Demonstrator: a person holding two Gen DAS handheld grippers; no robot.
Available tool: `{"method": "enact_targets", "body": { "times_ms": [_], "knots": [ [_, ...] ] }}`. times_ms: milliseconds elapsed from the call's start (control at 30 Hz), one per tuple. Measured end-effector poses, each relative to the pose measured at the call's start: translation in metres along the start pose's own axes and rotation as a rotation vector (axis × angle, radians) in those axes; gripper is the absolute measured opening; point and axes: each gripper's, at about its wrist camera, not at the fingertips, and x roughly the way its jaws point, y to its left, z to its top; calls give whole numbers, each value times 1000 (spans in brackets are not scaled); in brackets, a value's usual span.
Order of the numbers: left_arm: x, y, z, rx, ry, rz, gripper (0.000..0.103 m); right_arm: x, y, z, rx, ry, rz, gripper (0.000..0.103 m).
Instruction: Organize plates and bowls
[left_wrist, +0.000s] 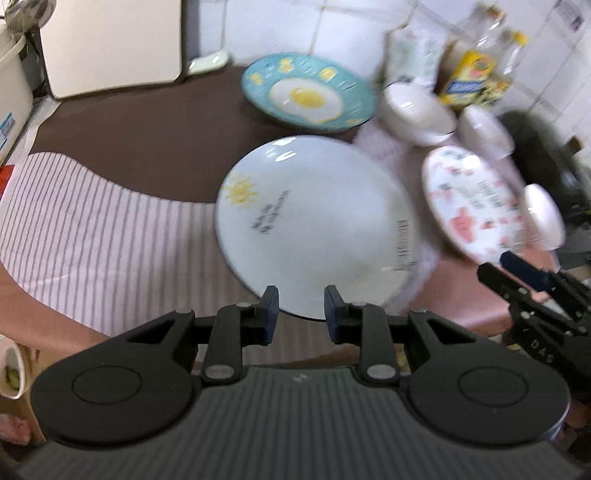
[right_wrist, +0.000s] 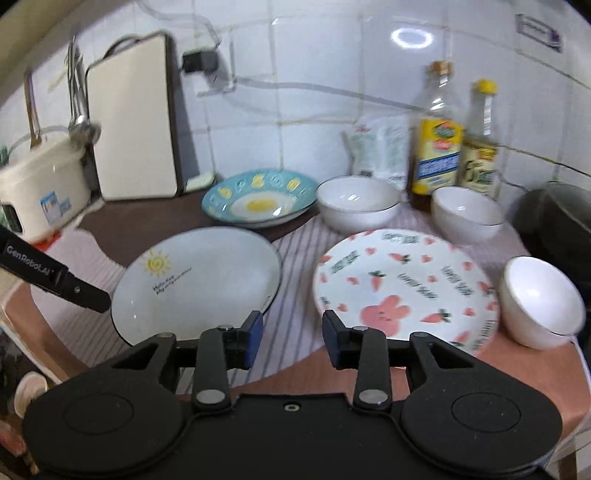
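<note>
Hovering: left gripper (left_wrist: 301, 310) and right gripper (right_wrist: 291, 338) — jaws narrowly parted, empty
sun plate (right_wrist: 199, 280): on striped cloth (right_wrist: 291, 254), just beside bunny plate (right_wrist: 402, 288)
Handling: likely glazed, slippery, breakable — pinch rim
bowls (right_wrist: 356, 201): behind

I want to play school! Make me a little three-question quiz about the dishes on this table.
1. How many white bowls are on the table?
2. True or false: the sun plate is stacked on the egg plate.
3. Which plate lies nearest the small bowl? A egg plate, B bunny plate, C sun plate.

Key: 1. Three: the small one, one beside the egg plate, one by the bottles. 2. False, they lie apart. 3. B.
</note>
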Motion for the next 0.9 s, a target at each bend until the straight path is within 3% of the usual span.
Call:
{"method": "enact_targets", "body": {
  "times_ms": [333, 567, 767, 900],
  "knots": [
    [-50, -55, -12, 48, -145, -50, 28, -64, -24, -4, 75, -99, -60, 48],
    [-71, -95, -14, 134, -211, -64, 33, -90, -31, 3, 18, -137, -109, 50],
    [-66, -123, -12, 167, -269, -68, 42, -100, -43, 3, 0, -152, -149, 61],
    [-45, -139, -13, 183, -289, -51, 45, -96, -56, -4, 32, -165, -151, 62]
  ]
}}
